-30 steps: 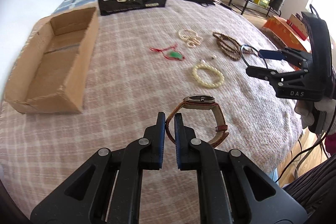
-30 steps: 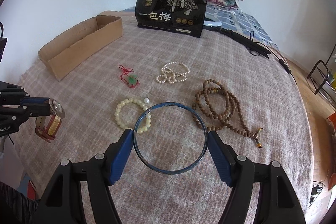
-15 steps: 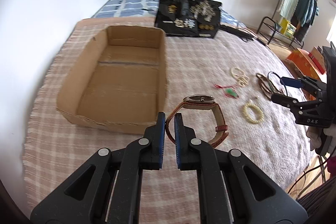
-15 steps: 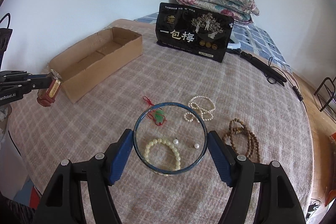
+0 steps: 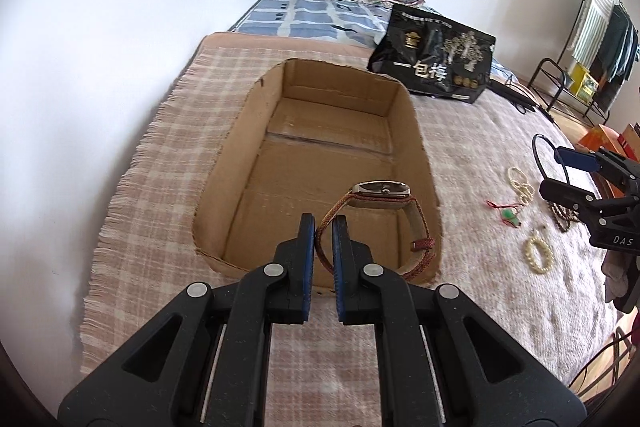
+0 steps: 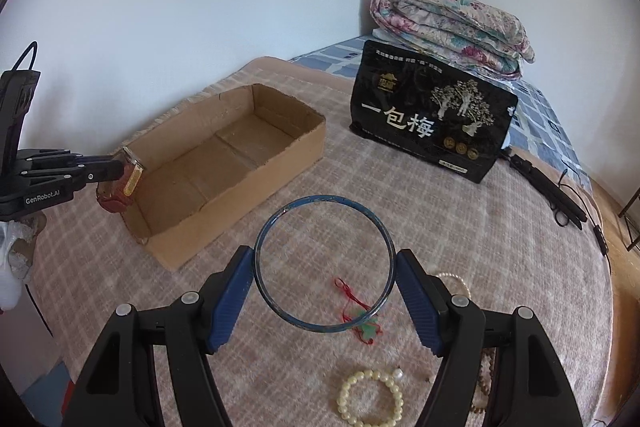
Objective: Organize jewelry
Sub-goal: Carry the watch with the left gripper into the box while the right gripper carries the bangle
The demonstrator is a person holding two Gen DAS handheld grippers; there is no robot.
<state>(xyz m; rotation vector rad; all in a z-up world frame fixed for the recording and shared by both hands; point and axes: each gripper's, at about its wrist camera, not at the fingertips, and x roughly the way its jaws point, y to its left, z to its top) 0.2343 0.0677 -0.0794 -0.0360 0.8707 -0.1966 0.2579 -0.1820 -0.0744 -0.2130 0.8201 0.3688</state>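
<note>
Watch over the box

Watch hangs over the near end of the cardboard box on the bed, its strap pinched tight by the left gripper. The right gripper squeezes a blue bangle between its fingers above the blanket.

The box sits on the blanket near the wall, the bag behind it to the right, a folded quilt farther back. Bracelets and a pendant lie right of the box.
</note>
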